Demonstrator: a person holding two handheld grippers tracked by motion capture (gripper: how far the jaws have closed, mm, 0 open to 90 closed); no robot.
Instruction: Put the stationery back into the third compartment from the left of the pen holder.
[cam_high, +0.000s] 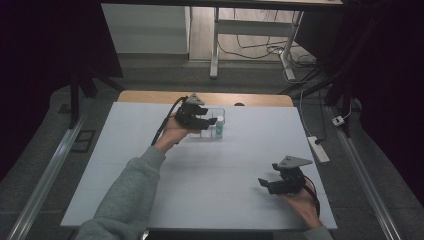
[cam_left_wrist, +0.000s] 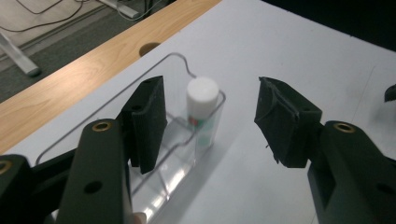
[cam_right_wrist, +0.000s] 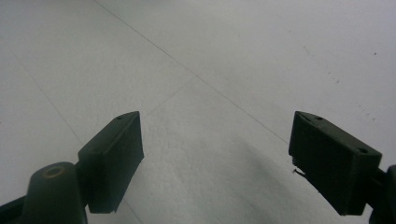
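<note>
Tool (cam_left_wrist: 210, 119) in the left hand was spread wide, gripping nothing, just short of a white-capped bottle (cam_left_wrist: 201, 105) standing in a clear tray (cam_left_wrist: 154, 186) near the table's (cam_high: 210, 175) far edge. Right tool (cam_right_wrist: 215, 163) hung loose too.

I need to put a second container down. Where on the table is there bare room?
The white table top is bare between the left gripper and right gripper, and along its left side. It is crowded only at the far edge, around the clear tray holding the small bottle.
</note>
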